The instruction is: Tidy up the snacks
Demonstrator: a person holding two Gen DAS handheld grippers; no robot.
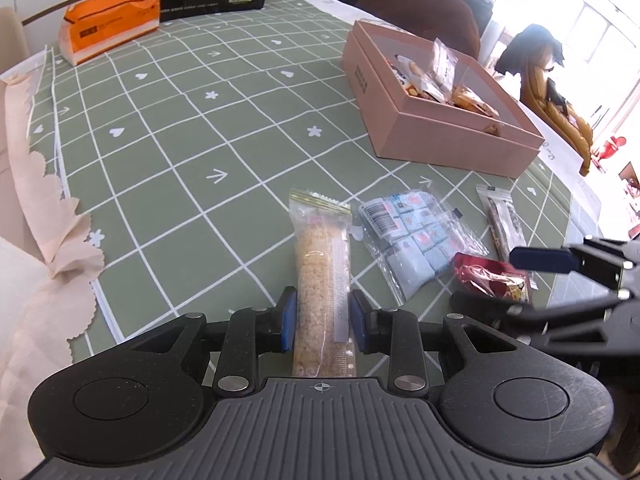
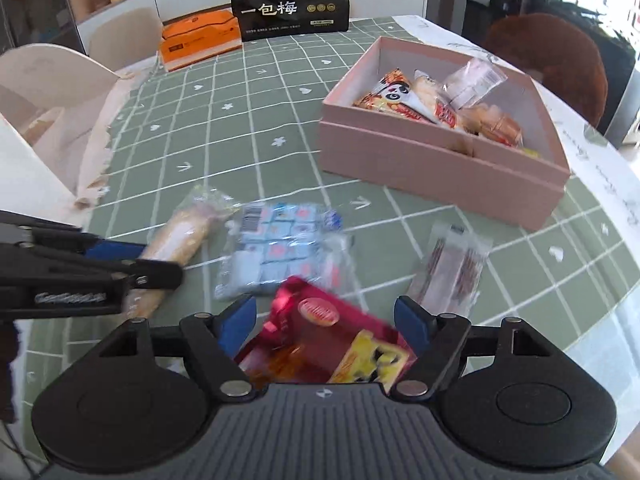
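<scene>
My left gripper is shut on the near end of a long clear-wrapped golden crisp bar, which lies on the green checked tablecloth; the bar also shows in the right wrist view. My right gripper is open, its blue pads either side of a red and yellow snack packet that lies between them, also seen in the left wrist view. A clear bag of blue candies lies between the two. A thin brown stick snack lies to the right. The pink box holds several snacks.
An orange tissue pack and a black snack bag stand at the table's far side. A beige scalloped cloth hangs at the left edge. A brown chair stands behind the box.
</scene>
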